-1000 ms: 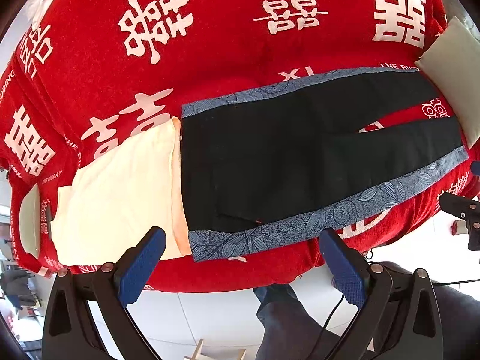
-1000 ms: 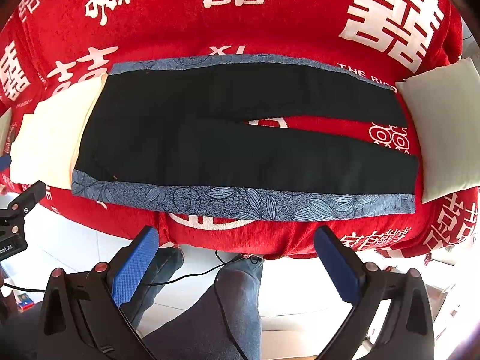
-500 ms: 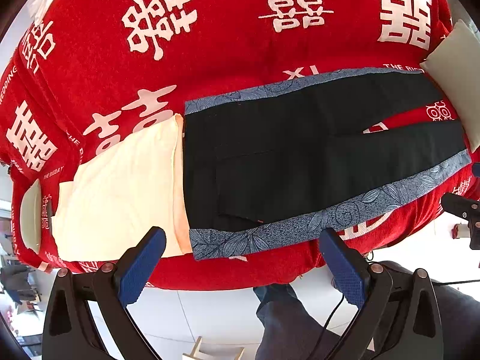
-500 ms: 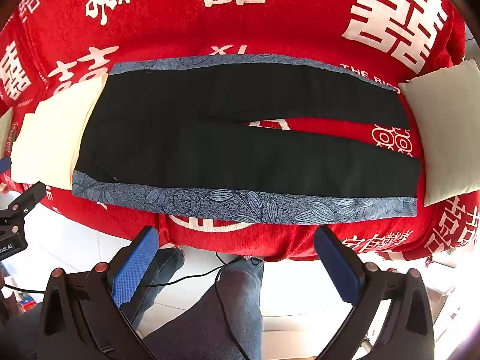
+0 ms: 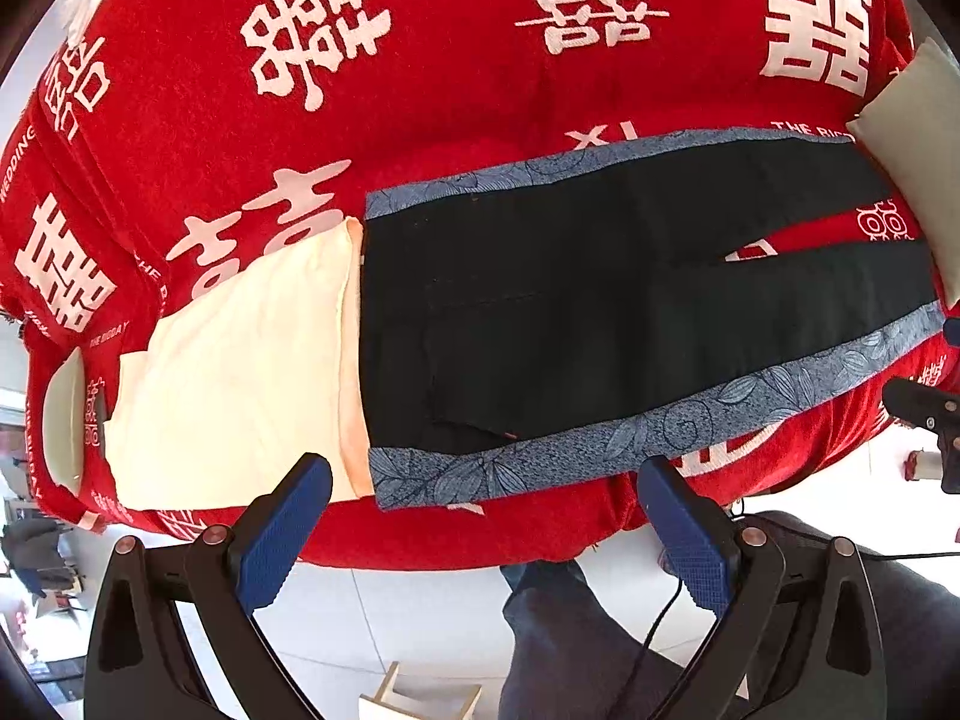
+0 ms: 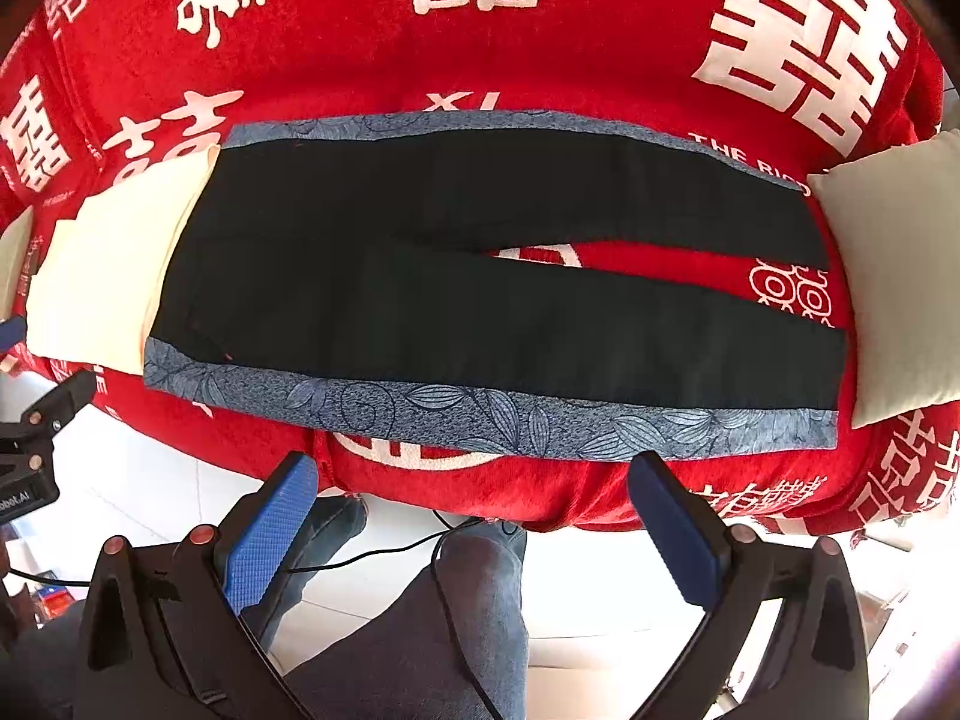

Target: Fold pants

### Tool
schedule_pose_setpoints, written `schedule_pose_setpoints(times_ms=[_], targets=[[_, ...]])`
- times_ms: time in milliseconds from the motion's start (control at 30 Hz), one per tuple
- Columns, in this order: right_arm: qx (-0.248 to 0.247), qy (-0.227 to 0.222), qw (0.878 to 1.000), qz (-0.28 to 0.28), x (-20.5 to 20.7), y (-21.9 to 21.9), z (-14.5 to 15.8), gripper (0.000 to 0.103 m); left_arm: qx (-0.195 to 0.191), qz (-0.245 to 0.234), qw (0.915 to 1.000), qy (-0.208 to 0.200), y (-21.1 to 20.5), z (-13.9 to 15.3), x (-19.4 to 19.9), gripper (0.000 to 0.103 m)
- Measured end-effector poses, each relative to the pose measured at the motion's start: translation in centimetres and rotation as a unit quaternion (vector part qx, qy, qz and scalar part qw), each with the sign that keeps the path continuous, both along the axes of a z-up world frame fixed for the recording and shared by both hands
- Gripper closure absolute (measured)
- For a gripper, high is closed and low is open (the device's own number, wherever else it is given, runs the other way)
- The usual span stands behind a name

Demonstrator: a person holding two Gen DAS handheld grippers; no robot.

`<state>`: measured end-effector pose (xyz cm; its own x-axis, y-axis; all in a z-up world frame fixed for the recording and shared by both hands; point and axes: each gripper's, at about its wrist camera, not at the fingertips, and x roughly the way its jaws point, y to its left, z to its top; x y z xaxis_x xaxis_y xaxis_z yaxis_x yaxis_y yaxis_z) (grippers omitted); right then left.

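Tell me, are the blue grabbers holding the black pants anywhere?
No. The left gripper and right gripper are both open and empty, hanging short of the pants, which lie flat on the red blanket.

Black pants [image 5: 600,312] on a red blanket [image 5: 456,96]

Blue-grey leaf-print stripes edge the pants; the blanket bears white characters; a cream cloth [image 5: 240,372] lies beside the pants' waist.

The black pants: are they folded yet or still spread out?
Spread out. The black pants lie flat on the red blanket, both legs separate, red showing between them.
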<state>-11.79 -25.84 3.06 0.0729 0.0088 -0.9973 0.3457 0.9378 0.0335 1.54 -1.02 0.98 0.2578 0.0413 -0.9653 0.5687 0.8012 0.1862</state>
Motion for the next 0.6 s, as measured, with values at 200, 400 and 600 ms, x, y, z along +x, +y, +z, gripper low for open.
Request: schedule_pose_setpoints(times_ms=[200,400,600], targets=[[0.002,0.002,1.0,0.021,-0.5,-0.9,-0.2,0.0,0.008,0.028,0.9995,-0.01,-0.5,0.4,-1.2,0.001],[0.026,-0.001,0.999,0.041,-1.0,-1.8,-0.4,0.0,-0.013,0.1,0.9948,0.016,-0.2,-0.3,-2.7,0.001],[0.024,0.016,0.997,0.065,-1.2,-2.2,-1.7,0.0,-0.021,0.155,0.987,0.037,0.4,-1.2,-4.1,0.001]])
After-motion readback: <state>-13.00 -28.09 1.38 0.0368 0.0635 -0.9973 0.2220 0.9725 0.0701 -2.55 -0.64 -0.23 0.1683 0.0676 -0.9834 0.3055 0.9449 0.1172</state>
